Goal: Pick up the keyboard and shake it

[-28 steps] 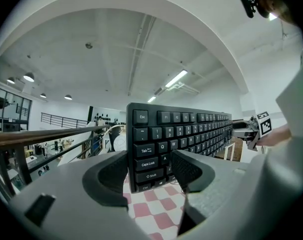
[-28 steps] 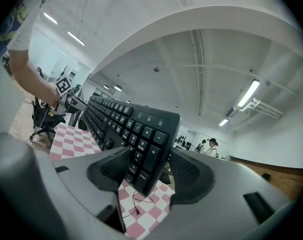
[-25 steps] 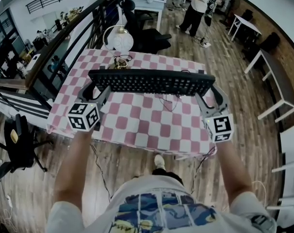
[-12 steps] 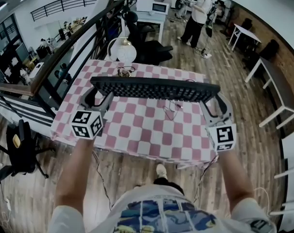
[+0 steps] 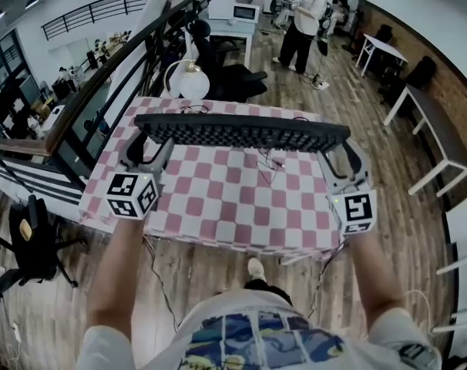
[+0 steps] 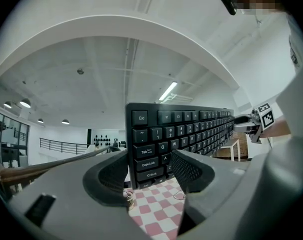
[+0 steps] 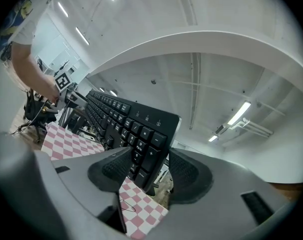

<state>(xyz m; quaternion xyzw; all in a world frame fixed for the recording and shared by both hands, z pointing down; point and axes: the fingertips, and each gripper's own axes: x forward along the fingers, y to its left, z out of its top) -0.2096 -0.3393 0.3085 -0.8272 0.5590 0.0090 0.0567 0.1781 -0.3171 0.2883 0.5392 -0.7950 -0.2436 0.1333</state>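
Height is what has changed: over the last second the keyboard [image 5: 241, 132] has come further up off the checked table [image 5: 218, 206], and in the head view its black bar now lies nearer the cloth's far edge than before, both ends about level. It hangs in the air well clear of the cloth, keys turned toward the person, carried by its two short ends. The left gripper [image 5: 146, 146] pinches the end with the Esc and Tab keys, one ribbed pad on the key face and the other behind the board. The right gripper [image 5: 341, 153] clamps the number-pad end the same way, its jaws kept apart only by the board between them. The pick-up therefore looks done, and this rise reads as either the tail of the lift or the first upstroke of the shake; which one cannot be told. With hold only at the ends, a hard shake may let the board twist in the pads.
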